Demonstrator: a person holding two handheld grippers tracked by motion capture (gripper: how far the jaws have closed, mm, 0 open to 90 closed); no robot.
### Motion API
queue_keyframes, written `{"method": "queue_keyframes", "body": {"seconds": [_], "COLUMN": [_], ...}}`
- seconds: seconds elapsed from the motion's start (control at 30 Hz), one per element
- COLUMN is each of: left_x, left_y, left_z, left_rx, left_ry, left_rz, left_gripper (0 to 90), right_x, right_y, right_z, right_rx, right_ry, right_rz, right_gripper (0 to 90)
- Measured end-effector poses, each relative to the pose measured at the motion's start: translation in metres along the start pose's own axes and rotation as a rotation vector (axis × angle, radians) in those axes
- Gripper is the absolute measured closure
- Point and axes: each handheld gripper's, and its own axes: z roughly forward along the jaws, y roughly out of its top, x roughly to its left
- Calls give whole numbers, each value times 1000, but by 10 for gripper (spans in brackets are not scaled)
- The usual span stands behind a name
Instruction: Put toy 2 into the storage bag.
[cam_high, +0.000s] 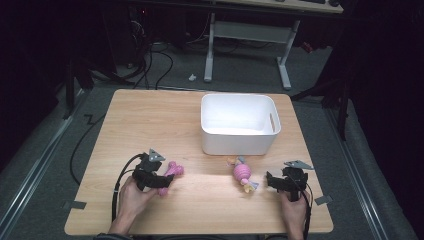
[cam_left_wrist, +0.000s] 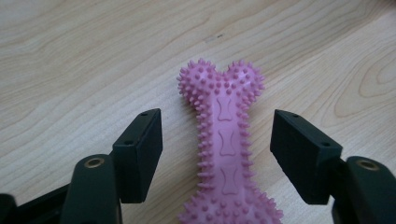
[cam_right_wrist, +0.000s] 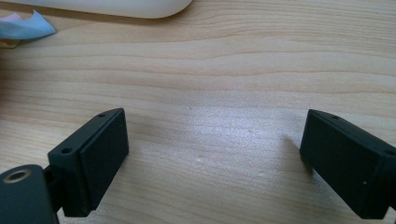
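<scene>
A pink spiky bone toy (cam_left_wrist: 226, 140) lies flat on the wooden table (cam_high: 150, 120). My left gripper (cam_left_wrist: 217, 126) stands open astride it, one jaw on each side of its shaft and neither touching. From above, the bone (cam_high: 175, 170) pokes out beside the left gripper (cam_high: 165, 181) at the front left. A round pink toy with coloured tassels (cam_high: 242, 173) lies near the front middle. My right gripper (cam_high: 271, 181) hovers just to its right, open over bare wood (cam_right_wrist: 210, 84), with a blue tassel (cam_right_wrist: 28, 27) at the upper left of its view.
A white plastic bin (cam_high: 235, 144) with handle slots stands at the back right of the table; its lower edge (cam_right_wrist: 107, 7) runs along the top of the right gripper view. Dark floor, cables and a desk frame lie beyond the table.
</scene>
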Motion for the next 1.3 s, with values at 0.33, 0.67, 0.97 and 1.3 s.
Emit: {"method": "queue_keyframes", "body": {"seconds": [0.33, 0.67, 0.97, 1.3], "left_x": [-4, -7, -7, -6], "left_y": [3, 5, 6, 3], "left_z": [11, 20, 26, 27], "left_rx": [41, 85, 105, 102], "left_ry": [3, 27, 28, 9], "left_rz": [4, 0, -2, -17], "left_gripper": [432, 444, 512, 581], "right_x": [1, 0, 0, 1], "right_y": [0, 0, 0, 0], "right_z": [0, 0, 0, 0], "right_rx": [1, 0, 0, 1], "right_ry": [2, 1, 1, 1], "right_rz": [4, -1, 0, 4], "right_gripper": [78, 78, 78, 79]}}
